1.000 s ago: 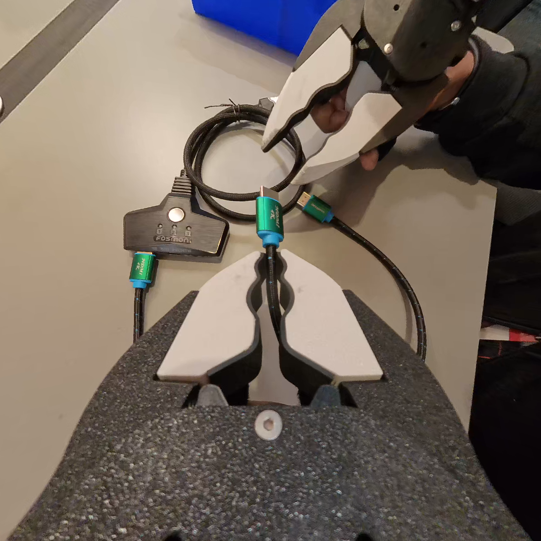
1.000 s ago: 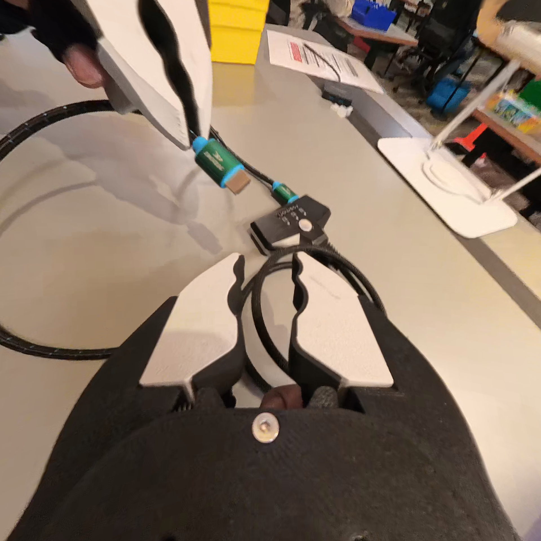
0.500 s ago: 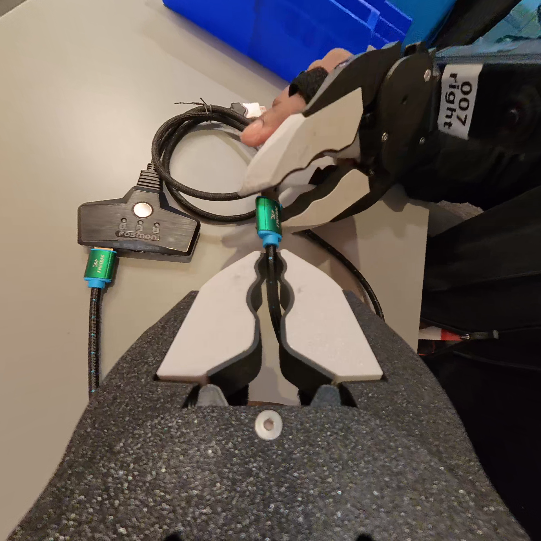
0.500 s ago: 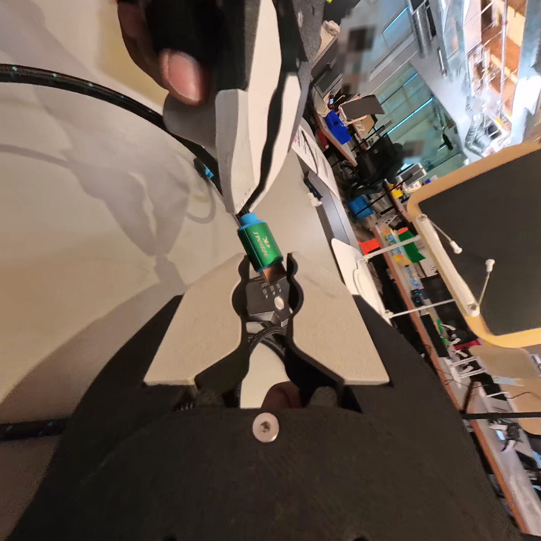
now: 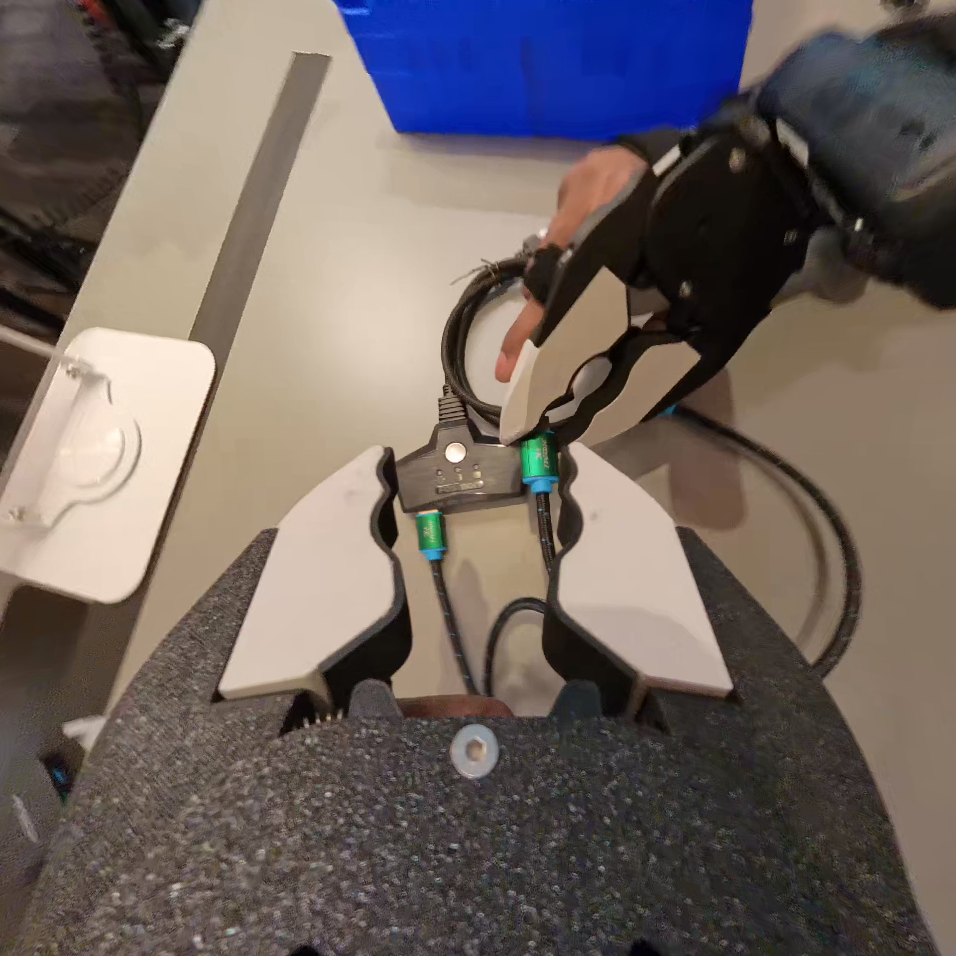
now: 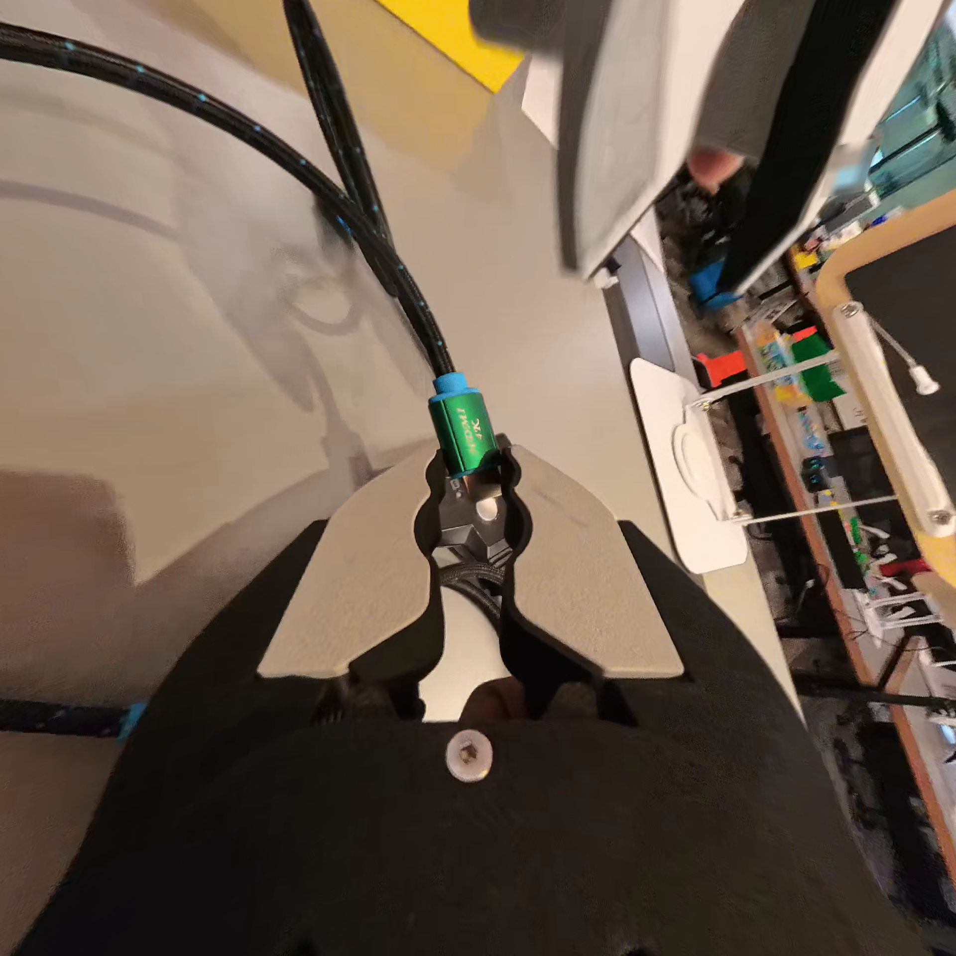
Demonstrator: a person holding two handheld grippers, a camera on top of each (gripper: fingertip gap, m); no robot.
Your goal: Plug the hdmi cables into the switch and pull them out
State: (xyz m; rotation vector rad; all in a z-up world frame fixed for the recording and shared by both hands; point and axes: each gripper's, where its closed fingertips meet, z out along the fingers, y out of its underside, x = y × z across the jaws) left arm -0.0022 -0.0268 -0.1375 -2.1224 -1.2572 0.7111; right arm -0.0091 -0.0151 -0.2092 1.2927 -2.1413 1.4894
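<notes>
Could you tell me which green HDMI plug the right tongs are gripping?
The raised plug at the switch's right corner; the other plug sits untouched at its near edge.

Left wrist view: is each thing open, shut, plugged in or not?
Left gripper: open, holding nothing.
Right gripper: shut on the held plug.
Held plug: pinched beside the switch, not plugged in.
Other plug: plugged into the switch.
Switch: lying flat, one plug in.
Switch cable: coiled.
</notes>
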